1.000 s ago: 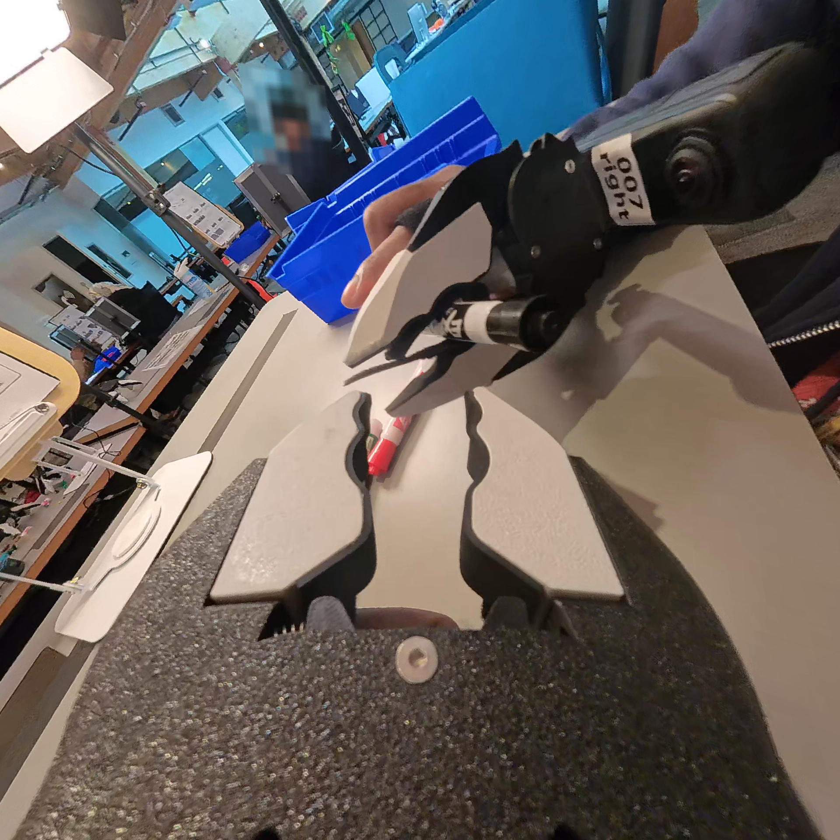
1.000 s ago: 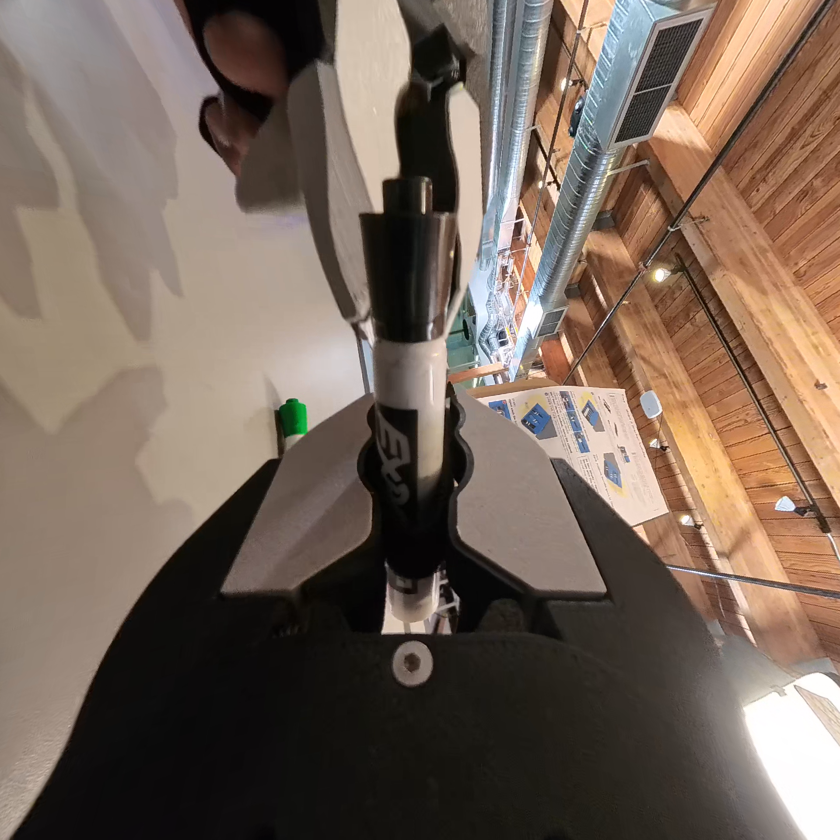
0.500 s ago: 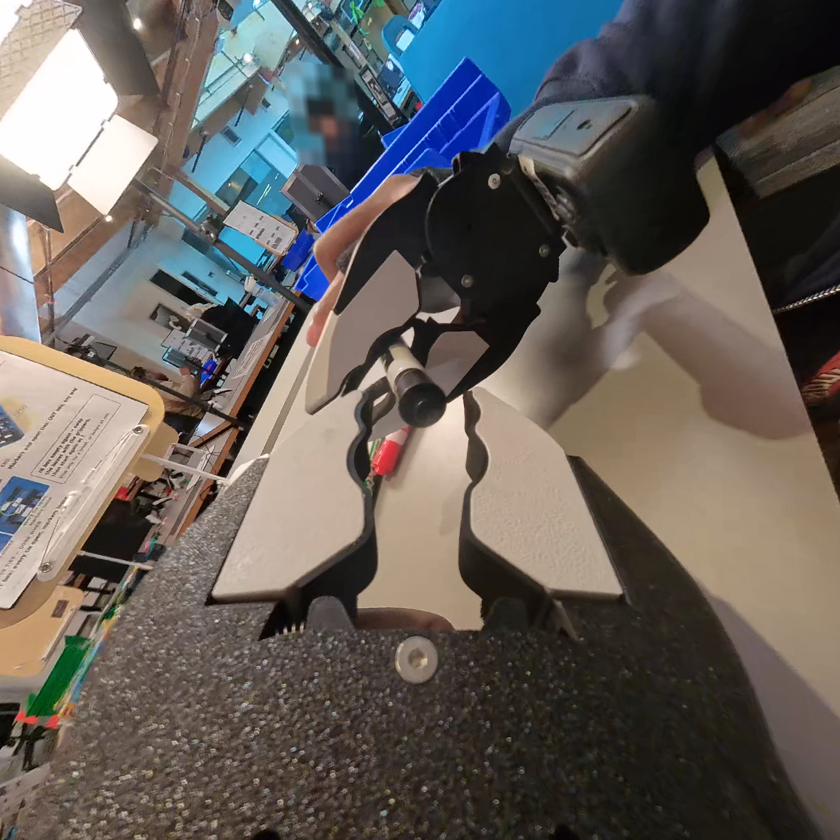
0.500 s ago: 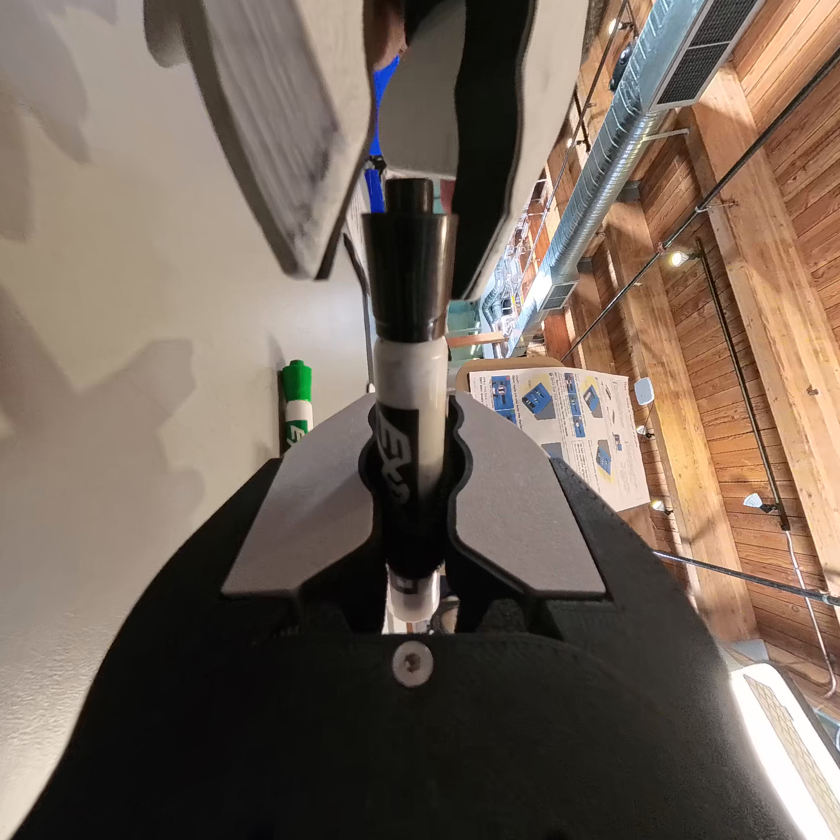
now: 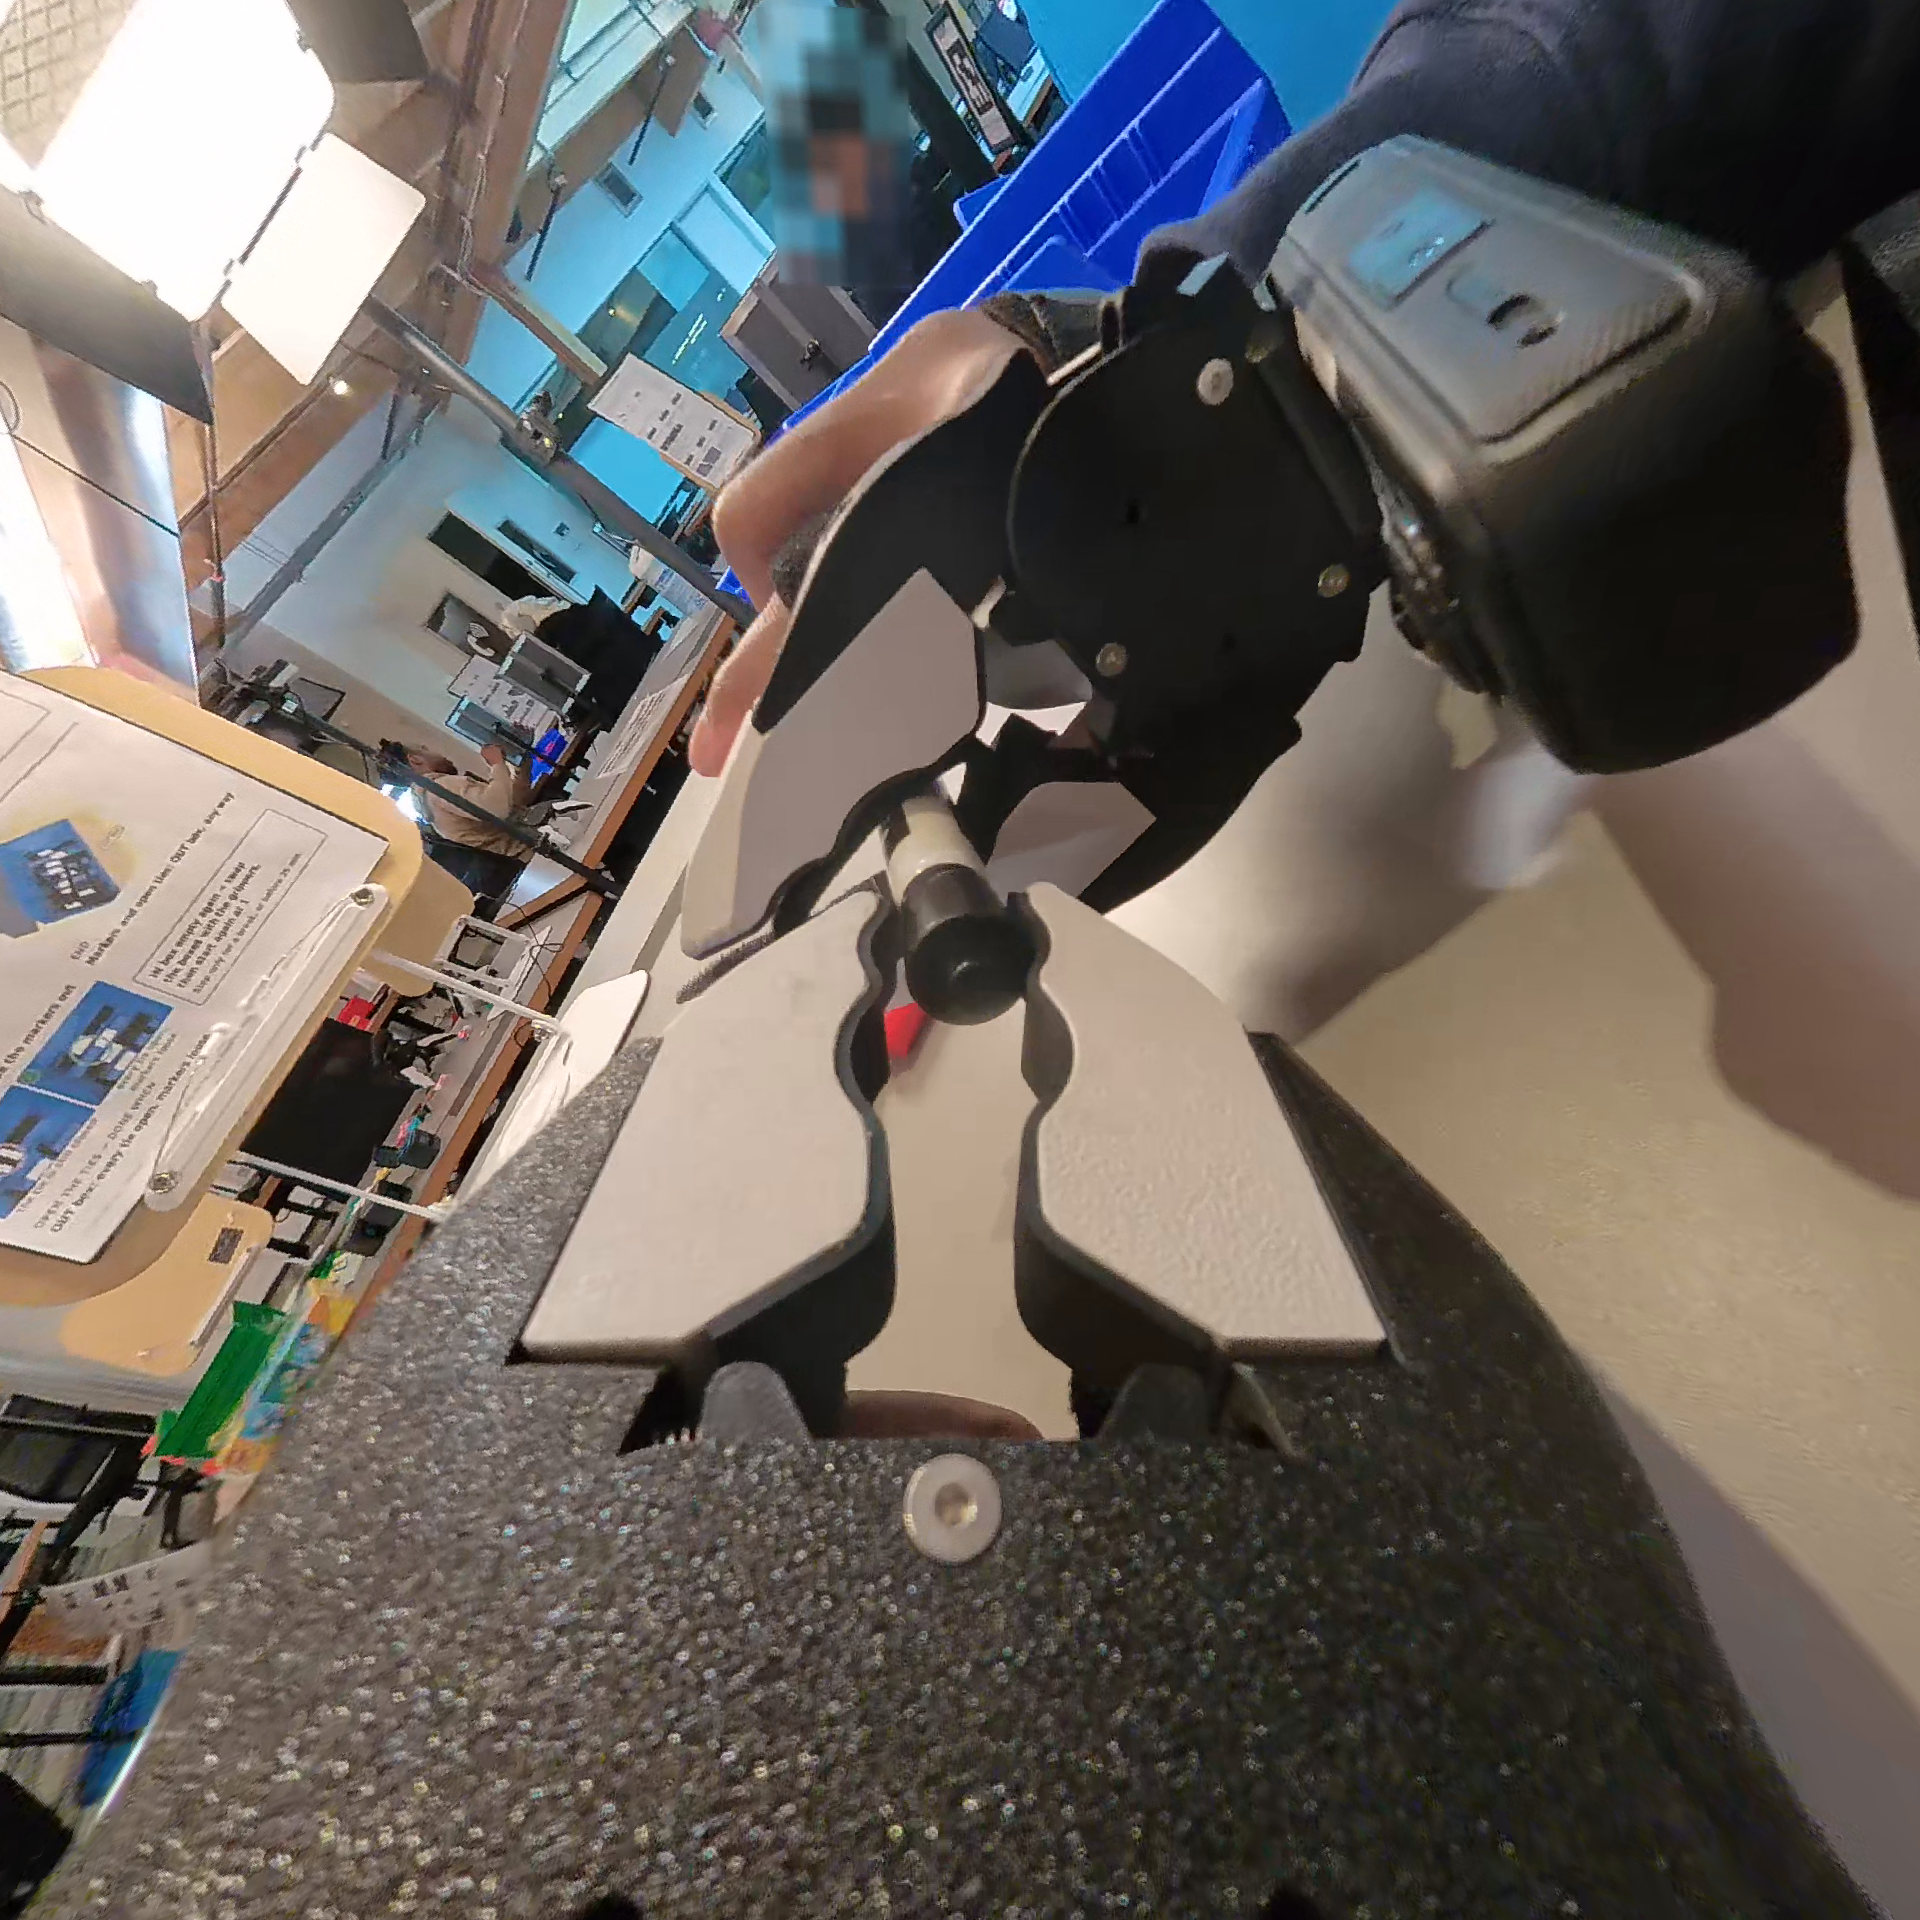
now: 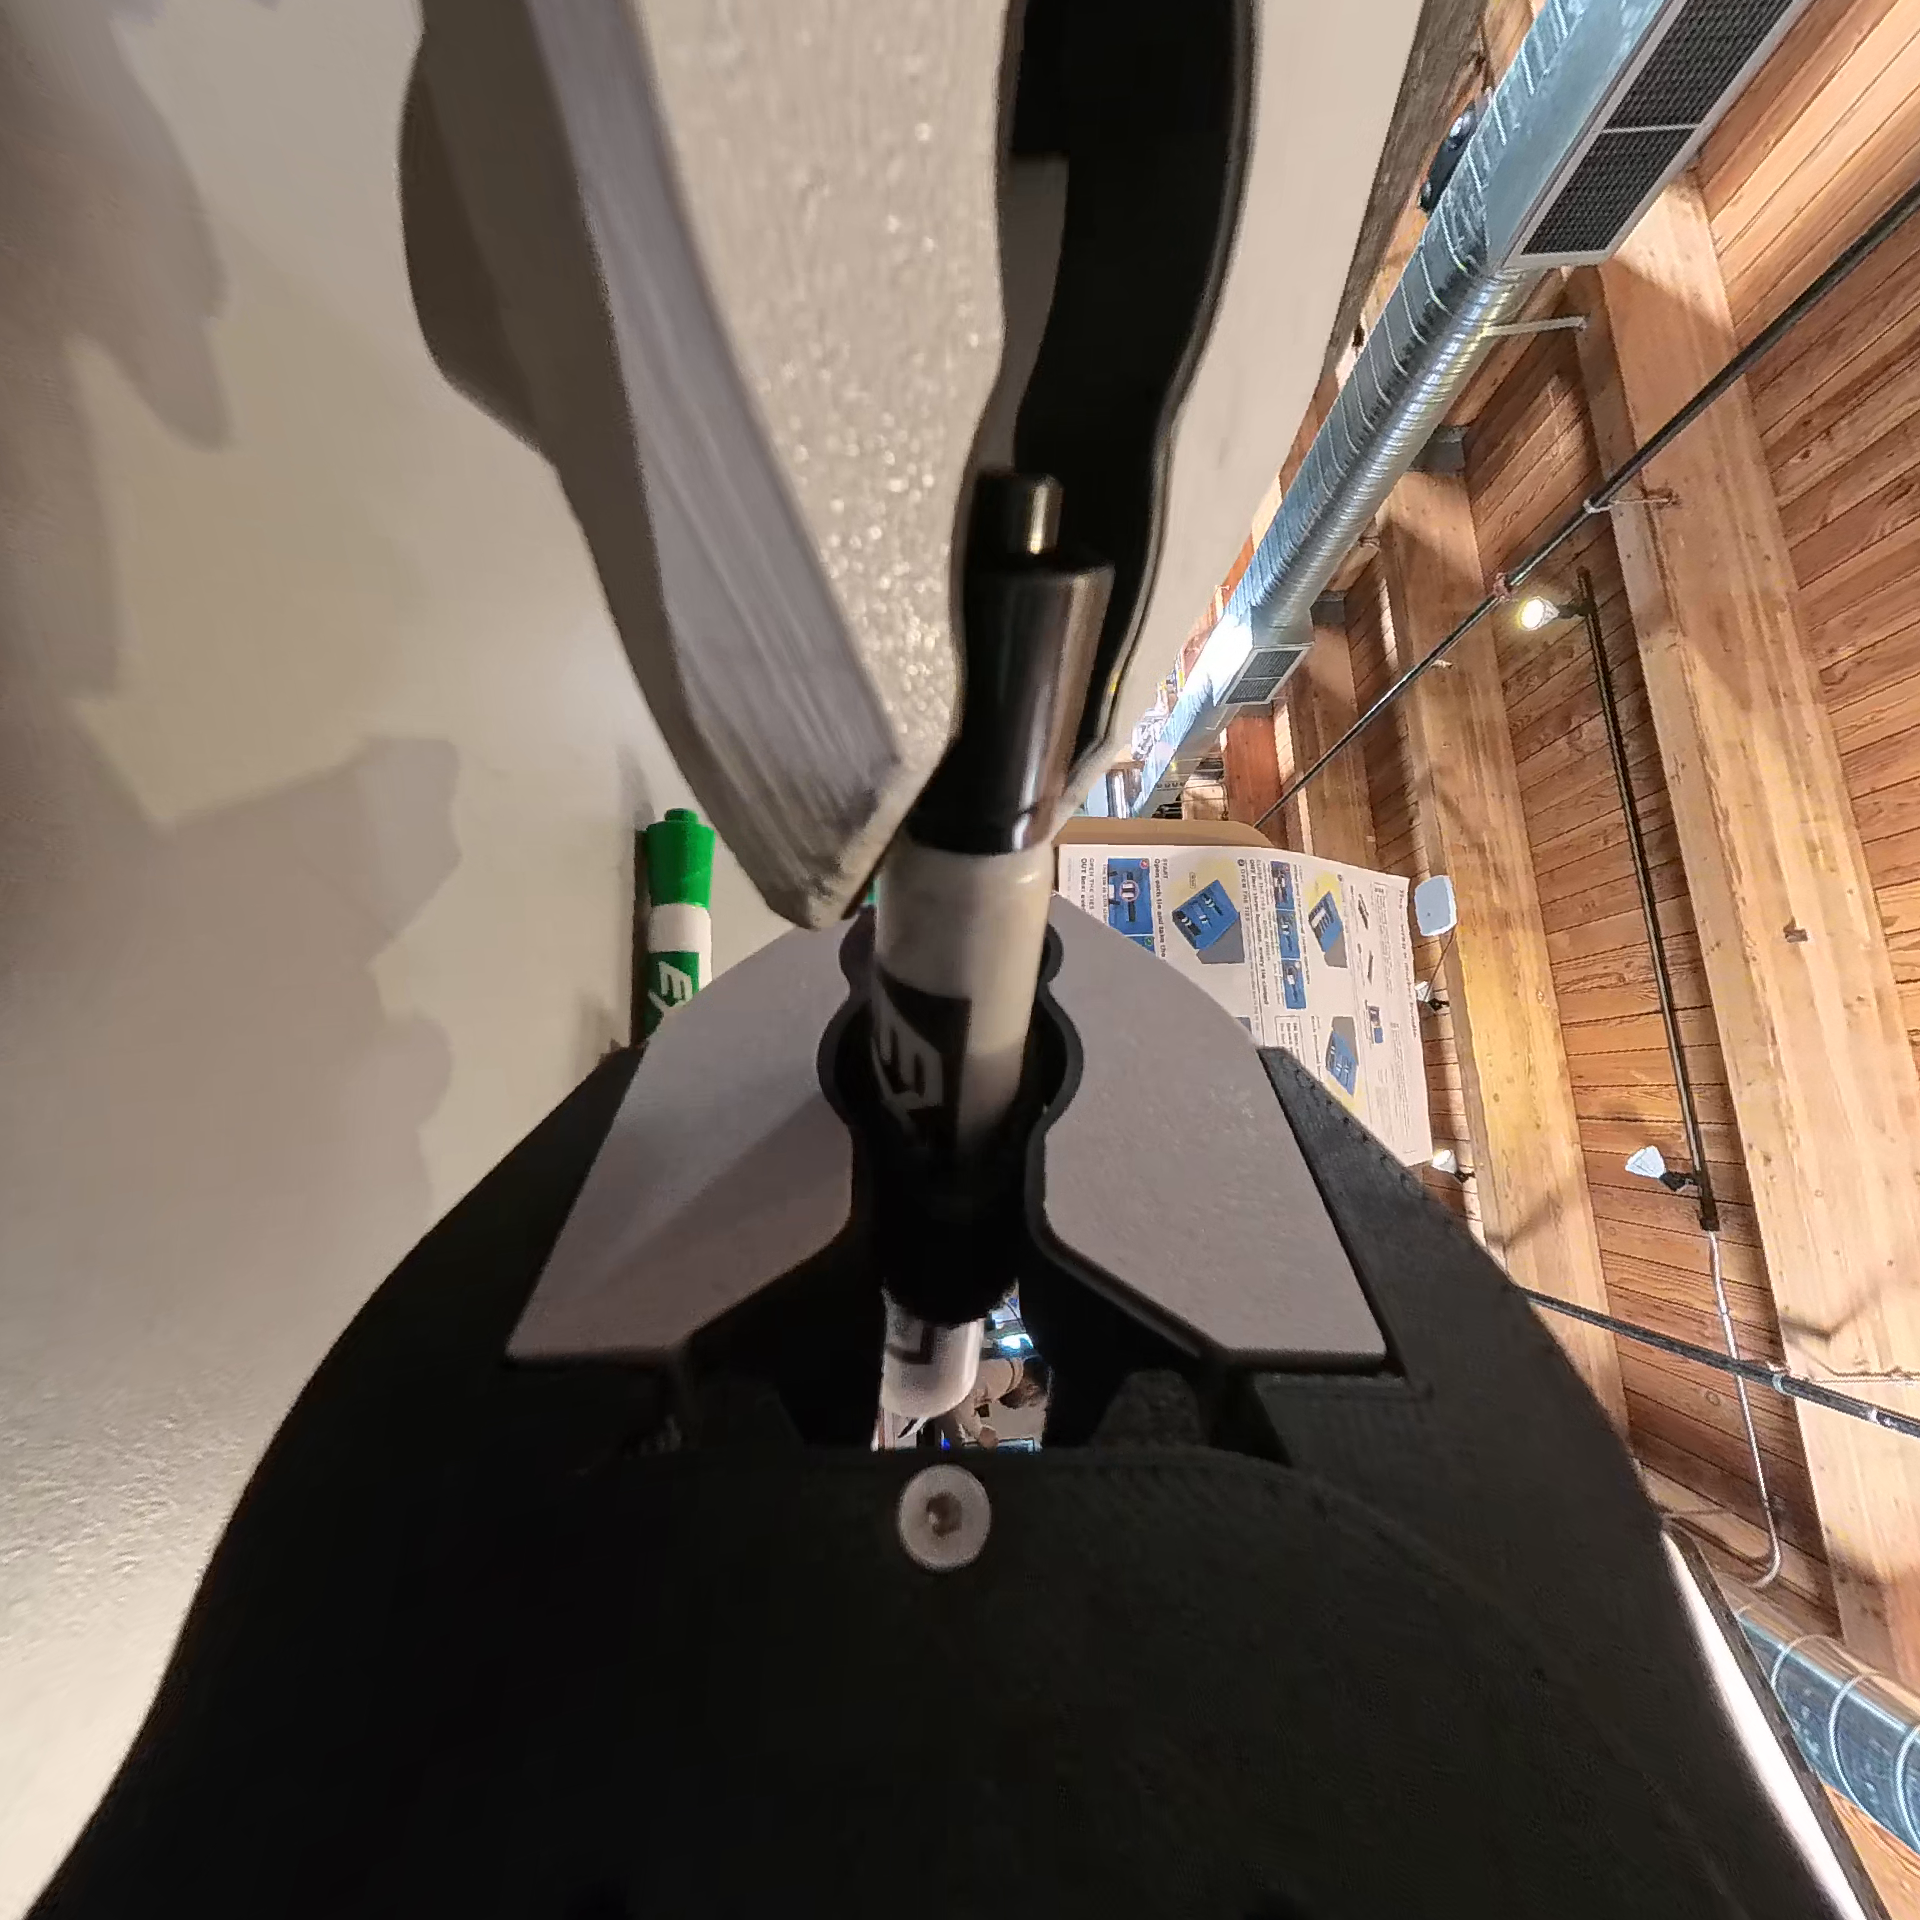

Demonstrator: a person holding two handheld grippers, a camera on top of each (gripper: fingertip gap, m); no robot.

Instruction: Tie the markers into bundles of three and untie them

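The right tongs (image 6: 951, 1023) are clamped on a black marker's barrel (image 6: 961, 997) while the left tongs (image 5: 956, 961) close around its cap, seemingly a handover while gathering three, so next the right should release; red (image 5: 902, 1034) and green (image 6: 675, 914) markers lie on the surface (image 5: 1558, 1195).

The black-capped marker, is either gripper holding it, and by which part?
The right gripper clamps the black-capped white-barrelled marker around its printed barrel. The left gripper has its fingers closed around the black cap end.
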